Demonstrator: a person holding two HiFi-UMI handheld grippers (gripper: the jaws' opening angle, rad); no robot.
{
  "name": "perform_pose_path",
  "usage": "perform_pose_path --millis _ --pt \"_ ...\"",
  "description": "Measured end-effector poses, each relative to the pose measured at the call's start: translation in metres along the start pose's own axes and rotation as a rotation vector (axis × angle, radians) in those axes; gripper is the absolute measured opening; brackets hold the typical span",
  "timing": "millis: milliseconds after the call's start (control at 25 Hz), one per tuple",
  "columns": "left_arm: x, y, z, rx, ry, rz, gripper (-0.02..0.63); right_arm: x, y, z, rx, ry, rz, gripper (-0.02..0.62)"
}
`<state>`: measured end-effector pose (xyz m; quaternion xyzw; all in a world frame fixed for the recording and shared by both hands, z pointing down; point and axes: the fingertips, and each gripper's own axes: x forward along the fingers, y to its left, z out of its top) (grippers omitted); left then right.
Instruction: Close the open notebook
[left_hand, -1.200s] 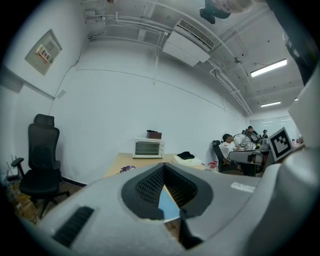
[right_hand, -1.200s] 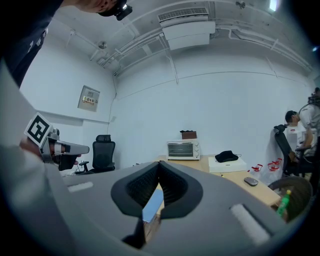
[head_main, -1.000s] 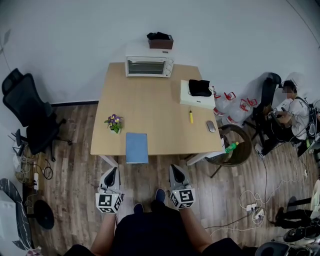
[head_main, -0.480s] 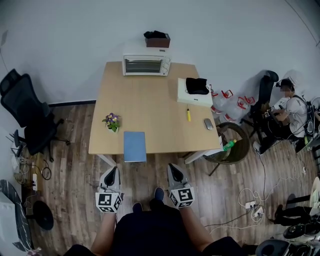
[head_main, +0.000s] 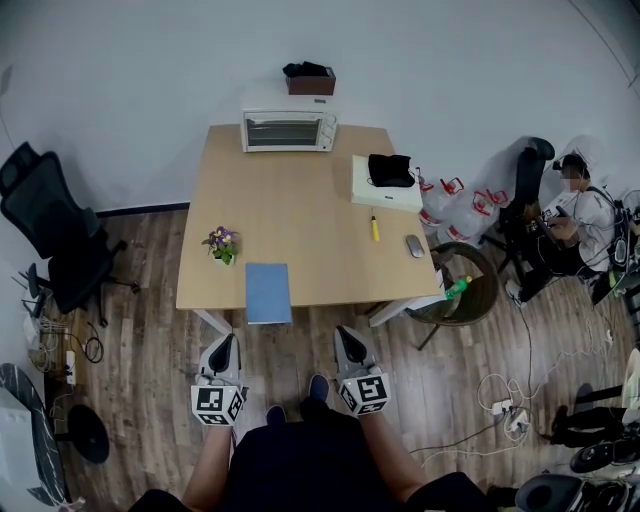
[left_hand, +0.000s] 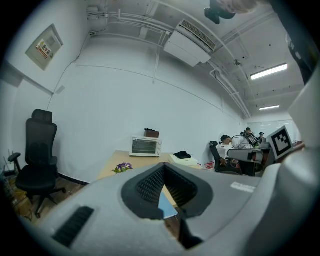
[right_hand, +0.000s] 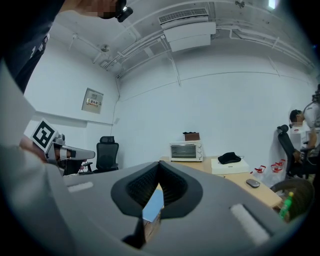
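The blue notebook (head_main: 267, 292) lies flat at the front edge of the wooden table (head_main: 300, 200), showing as a single blue rectangle that slightly overhangs the edge. Both grippers are held low in front of the person, short of the table and touching nothing. My left gripper (head_main: 227, 340) is shut and points at the table's front left. My right gripper (head_main: 343, 334) is also shut, to the right of the notebook. In the left gripper view a strip of the notebook (left_hand: 167, 204) shows under the shut left gripper (left_hand: 162, 167). The right gripper view shows the notebook (right_hand: 154, 205) below the right gripper (right_hand: 159, 165).
On the table stand a toaster oven (head_main: 288, 130) at the back, a small flower pot (head_main: 221, 244) at the left, a white box (head_main: 385, 192) with a black cloth, a yellow marker (head_main: 375, 228) and a mouse (head_main: 414, 246). A black chair (head_main: 50, 240) is at the left. A seated person (head_main: 580, 215) is at the right.
The head view has drifted slightly, so the table sits a little further left and up in the frame. Both grippers keep the same pose, still shut.
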<state>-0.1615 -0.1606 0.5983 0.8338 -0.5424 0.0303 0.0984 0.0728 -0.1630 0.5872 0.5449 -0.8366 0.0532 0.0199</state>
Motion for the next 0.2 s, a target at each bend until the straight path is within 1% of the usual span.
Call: perform_pose_path --millis 200 --pt "-0.0003 -0.0025 0.0011 -0.004 -0.001 -0.007 -0.005 -0.0033 -0.0016 -0.0012 0.002 0.005 -0.007 0.009"
